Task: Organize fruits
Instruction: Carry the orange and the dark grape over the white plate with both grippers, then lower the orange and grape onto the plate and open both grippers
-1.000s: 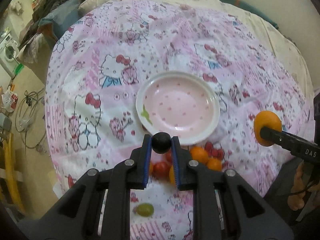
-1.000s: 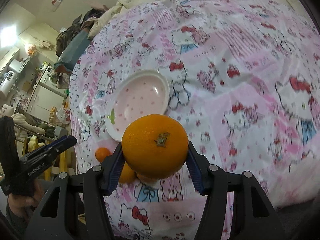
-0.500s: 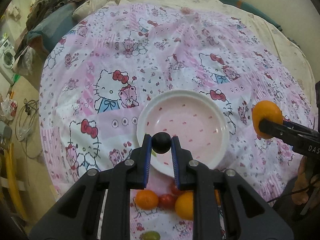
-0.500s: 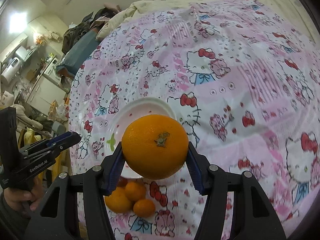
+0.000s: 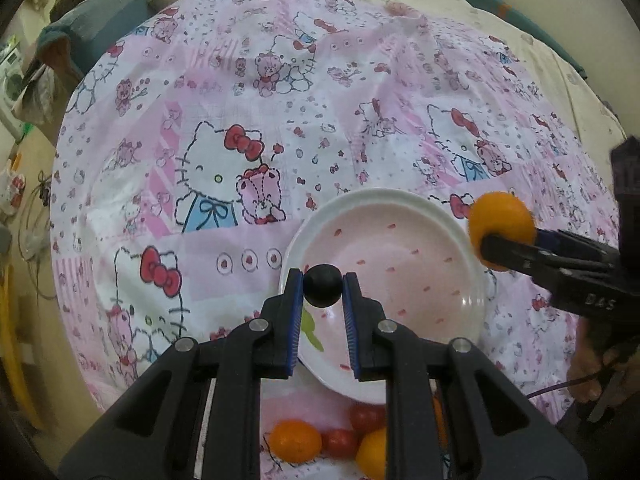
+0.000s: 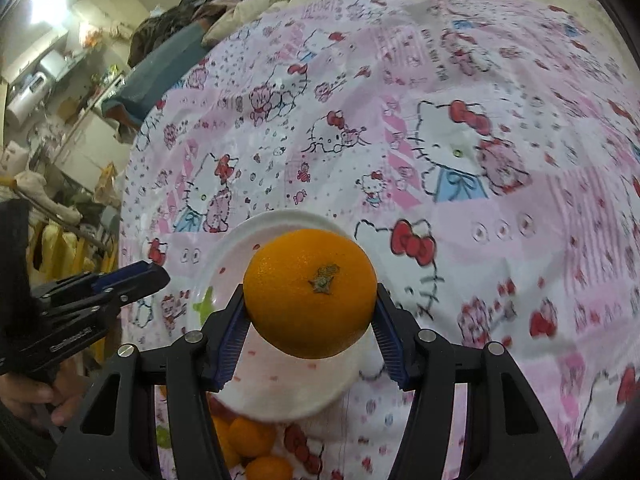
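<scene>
Orange fills the right gripper, the left gripper pinches a black berry, both over the plate.

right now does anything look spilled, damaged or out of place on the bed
Nothing looks spilled or damaged. The white plate with pink specks sits empty and level on the pink cartoon-print sheet. Loose small oranges and red tomatoes still lie on the sheet beside its near rim, unsorted.
</scene>
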Demonstrator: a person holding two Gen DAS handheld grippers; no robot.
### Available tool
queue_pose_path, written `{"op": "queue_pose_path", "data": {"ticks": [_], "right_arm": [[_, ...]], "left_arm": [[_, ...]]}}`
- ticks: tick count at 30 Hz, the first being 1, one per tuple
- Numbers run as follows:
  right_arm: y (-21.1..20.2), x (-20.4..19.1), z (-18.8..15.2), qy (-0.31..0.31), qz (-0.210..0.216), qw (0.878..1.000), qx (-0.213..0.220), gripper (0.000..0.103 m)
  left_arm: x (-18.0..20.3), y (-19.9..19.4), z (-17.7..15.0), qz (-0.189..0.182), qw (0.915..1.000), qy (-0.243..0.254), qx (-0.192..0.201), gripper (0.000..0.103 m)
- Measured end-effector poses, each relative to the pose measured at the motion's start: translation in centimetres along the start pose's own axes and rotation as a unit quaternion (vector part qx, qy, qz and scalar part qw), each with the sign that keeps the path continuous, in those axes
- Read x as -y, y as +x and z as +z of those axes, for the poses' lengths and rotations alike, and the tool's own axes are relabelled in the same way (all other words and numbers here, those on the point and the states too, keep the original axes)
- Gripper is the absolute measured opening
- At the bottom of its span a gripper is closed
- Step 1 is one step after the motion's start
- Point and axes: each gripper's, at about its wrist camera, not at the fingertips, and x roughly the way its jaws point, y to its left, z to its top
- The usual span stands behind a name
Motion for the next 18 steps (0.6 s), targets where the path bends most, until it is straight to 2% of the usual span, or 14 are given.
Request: {"op": "queue_pose_path", "data": {"ticks": [4,8,12,18], "right_arm": [[3.0,-0.5,1.0,-0.021,0.005,1.0,-0.02,0.061],[6.2,-1.2,1.1,-0.06,0.003,0.997,-0.043,0.061],[8.9,-2.4,0.9,-0.113,-0.024,0.991,-0.062,0.061],[9.7,-2.3,0.6,-0.127,-0.02,0.99,-0.056,0.064]], "left_arm": [[-0.4,1.1,0.5,0.021,0.9996,0.018,-0.003,0.016],[-1.1,1.8,0.5,0.011,0.9997,0.001,-0.021,0.016],[-0.9,2.0,0.5,0.012,0.9996,0.005,-0.023,0.016],[-0.9,2.2,0.7,0.006,0.9996,-0.001,-0.027,0.016]]}}
